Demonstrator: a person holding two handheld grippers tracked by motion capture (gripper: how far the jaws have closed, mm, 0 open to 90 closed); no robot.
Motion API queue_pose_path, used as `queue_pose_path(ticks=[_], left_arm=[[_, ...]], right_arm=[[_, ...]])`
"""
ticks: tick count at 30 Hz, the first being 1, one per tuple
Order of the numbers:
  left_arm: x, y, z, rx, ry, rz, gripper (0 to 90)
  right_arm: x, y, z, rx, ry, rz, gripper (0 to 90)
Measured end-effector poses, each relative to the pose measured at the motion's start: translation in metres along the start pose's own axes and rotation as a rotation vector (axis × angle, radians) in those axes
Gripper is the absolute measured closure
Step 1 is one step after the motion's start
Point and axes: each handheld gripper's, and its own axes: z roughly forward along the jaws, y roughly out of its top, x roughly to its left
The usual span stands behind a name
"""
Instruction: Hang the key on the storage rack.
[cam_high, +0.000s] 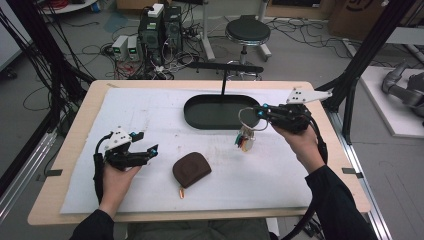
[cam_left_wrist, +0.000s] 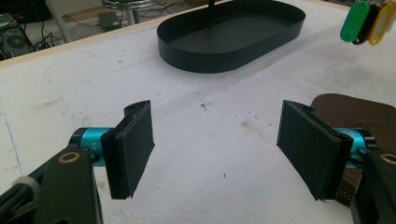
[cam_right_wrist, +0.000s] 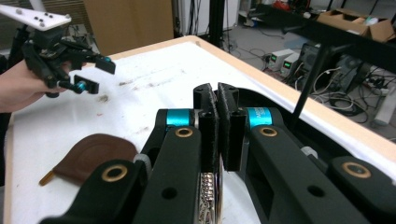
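Observation:
My right gripper (cam_high: 261, 111) hangs above the table by the right end of a black oval tray (cam_high: 192, 118), shut on the metal ring of a bunch of keys (cam_high: 245, 120). Its coloured tags (cam_high: 244, 141) dangle below, clear of the table; the tags (cam_left_wrist: 369, 18) also hang in the left gripper view. The right gripper (cam_right_wrist: 219, 100) has its pads pressed together, with the ring's metal (cam_right_wrist: 208, 196) between its arms. My left gripper (cam_high: 146, 142) rests open at the left, nothing between its pads (cam_left_wrist: 217, 144). A brown leather pouch (cam_high: 191, 169) lies to its right.
A thin black post with a crossbar (cam_high: 223, 75) rises from the tray's far side. A white sheet (cam_high: 150, 110) covers the wooden table. A stool (cam_high: 247, 31), computers and cables stand on the floor beyond. The pouch (cam_left_wrist: 355, 112) lies just past the left gripper's right pad.

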Motion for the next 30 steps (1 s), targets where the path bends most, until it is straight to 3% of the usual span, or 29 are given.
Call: queue_pose_path(ticks=[16,30], left_arm=[[0.000,-0.001,0.000,0.000,-0.001,-0.003,26.9],[0.003,-0.005,-0.006,-0.003,0.010,-0.010,26.9]], right_arm=[[-0.027,0.027,0.005,-0.028,-0.048,-0.003,88.4],[-0.065,0.034,0.031,-0.007,-0.120,0.032,88.5]])
